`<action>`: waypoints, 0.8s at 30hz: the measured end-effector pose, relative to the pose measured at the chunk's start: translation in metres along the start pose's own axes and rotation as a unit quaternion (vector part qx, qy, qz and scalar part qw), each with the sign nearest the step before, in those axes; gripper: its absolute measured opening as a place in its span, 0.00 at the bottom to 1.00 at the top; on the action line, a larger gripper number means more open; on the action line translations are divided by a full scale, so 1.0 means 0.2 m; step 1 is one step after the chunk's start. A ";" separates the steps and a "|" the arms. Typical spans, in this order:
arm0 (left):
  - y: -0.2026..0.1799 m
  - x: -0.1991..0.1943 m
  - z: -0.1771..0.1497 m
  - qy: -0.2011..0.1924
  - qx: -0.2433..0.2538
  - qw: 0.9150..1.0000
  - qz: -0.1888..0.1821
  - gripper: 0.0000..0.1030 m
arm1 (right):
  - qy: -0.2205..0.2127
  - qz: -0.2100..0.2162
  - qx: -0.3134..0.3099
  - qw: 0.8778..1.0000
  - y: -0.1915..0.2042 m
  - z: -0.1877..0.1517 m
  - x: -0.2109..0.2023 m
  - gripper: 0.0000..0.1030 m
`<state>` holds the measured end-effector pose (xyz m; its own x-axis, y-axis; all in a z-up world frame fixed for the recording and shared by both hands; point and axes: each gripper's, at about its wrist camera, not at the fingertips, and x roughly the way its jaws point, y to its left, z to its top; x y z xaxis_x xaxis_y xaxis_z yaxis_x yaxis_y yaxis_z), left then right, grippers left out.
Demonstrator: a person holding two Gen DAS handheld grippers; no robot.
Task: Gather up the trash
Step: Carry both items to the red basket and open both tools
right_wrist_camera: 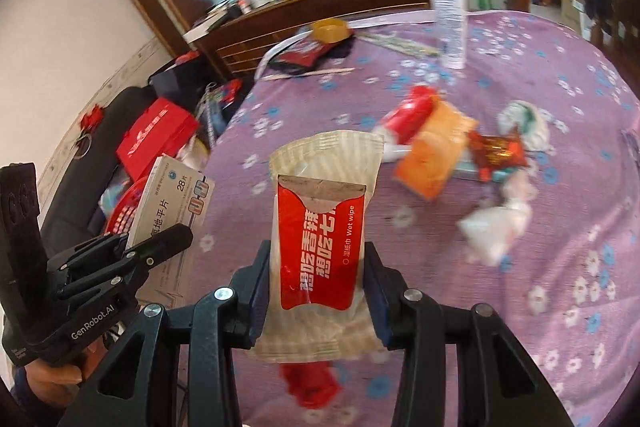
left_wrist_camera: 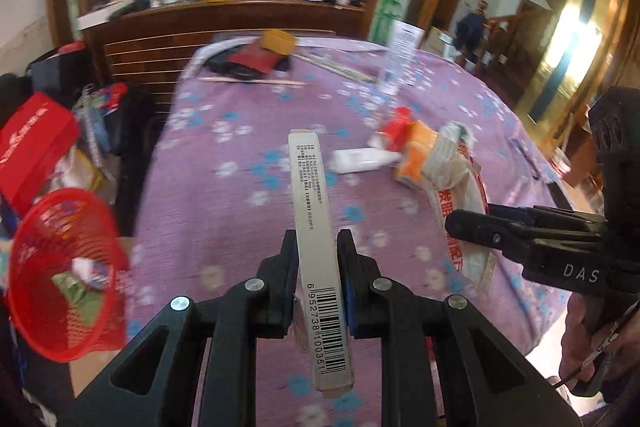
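Observation:
My left gripper [left_wrist_camera: 318, 241] is shut on a flat white medicine box [left_wrist_camera: 310, 187], held edge-on with its barcode toward the camera. My right gripper [right_wrist_camera: 317, 249] is shut on a wet wipe packet [right_wrist_camera: 324, 203] with a red label. Both hang above the round table's purple flowered cloth [left_wrist_camera: 224, 219]. To the left of the table, lower down, a red mesh basket [left_wrist_camera: 60, 267] holds a few scraps. More trash lies on the cloth: an orange packet [right_wrist_camera: 436, 151], a red candy wrapper [right_wrist_camera: 496, 151] and crumpled white tissue [right_wrist_camera: 500, 223].
A tall white tube [right_wrist_camera: 452, 23] stands at the table's far side, near chopsticks, a yellow ring [right_wrist_camera: 330, 29] and a red pouch [right_wrist_camera: 300, 57]. Red boxes [left_wrist_camera: 36, 147] and bags crowd the floor on the left. A wooden sideboard [left_wrist_camera: 224, 23] stands behind.

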<state>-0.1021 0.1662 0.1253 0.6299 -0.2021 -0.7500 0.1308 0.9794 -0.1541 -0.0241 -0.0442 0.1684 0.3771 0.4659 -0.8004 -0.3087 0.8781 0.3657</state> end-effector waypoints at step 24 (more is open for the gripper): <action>0.73 -0.57 -0.28 -0.041 -0.215 0.959 0.180 0.18 | 0.114 0.185 -0.194 0.957 0.86 0.11 0.46 0.45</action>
<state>-0.1977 0.3331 0.1513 0.6352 0.1660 -0.7543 -0.4220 0.8926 -0.1588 -0.0233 0.1523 0.1690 -0.0075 0.6613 -0.7501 -0.7019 0.5308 0.4750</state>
